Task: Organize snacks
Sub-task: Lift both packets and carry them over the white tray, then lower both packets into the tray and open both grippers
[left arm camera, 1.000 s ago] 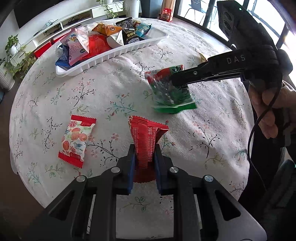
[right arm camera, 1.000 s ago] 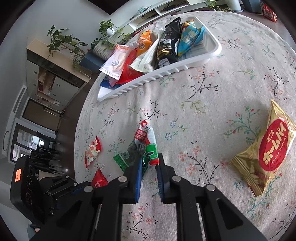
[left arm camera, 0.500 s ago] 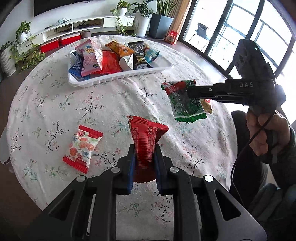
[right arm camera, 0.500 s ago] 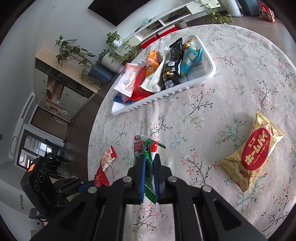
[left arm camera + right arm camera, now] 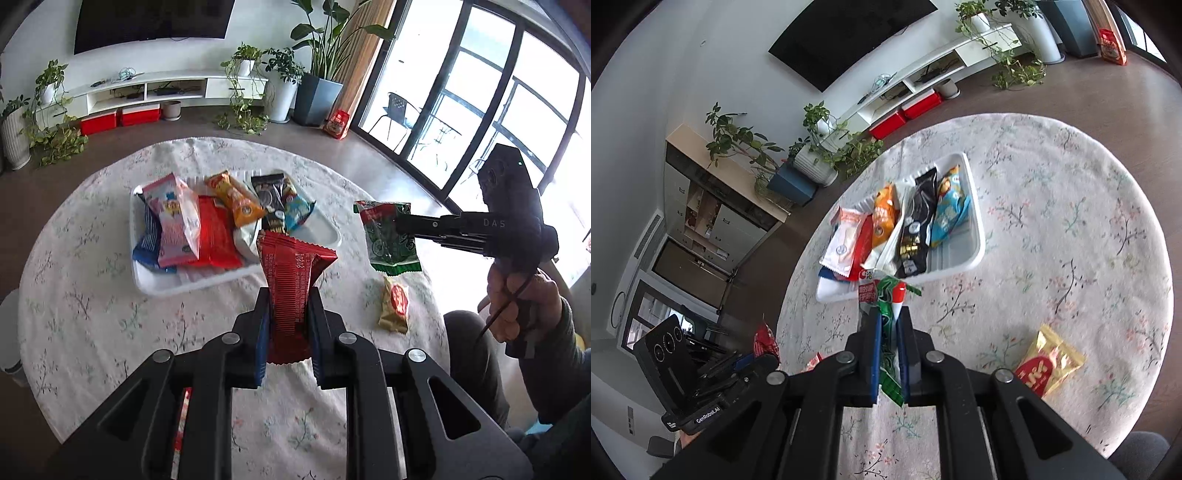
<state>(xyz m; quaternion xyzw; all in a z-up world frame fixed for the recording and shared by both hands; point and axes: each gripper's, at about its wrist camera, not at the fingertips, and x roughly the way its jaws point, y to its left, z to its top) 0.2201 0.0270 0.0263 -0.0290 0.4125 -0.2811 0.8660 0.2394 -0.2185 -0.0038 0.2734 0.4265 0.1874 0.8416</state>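
Left gripper [image 5: 287,328] pinching red packet [image 5: 293,280], right gripper [image 5: 889,347] pinching green packet [image 5: 886,295]; probably release both low over white tray's [image 5: 973,236] 1 free end.

Over the last second both tools have risen well clear of the surface [image 5: 92,295] and swung toward the white tray [image 5: 236,275]. The left tool [image 5: 286,314], earlier low over the cloth with its red packet [image 5: 291,280] near the near edge, now holds that packet high in front of the tray. The red-and-white snack that lay beside it has slipped out of sight below. The right tool [image 5: 888,332] has lifted its green packet [image 5: 388,236] off the surface into the air, above the gold packet [image 5: 395,304].
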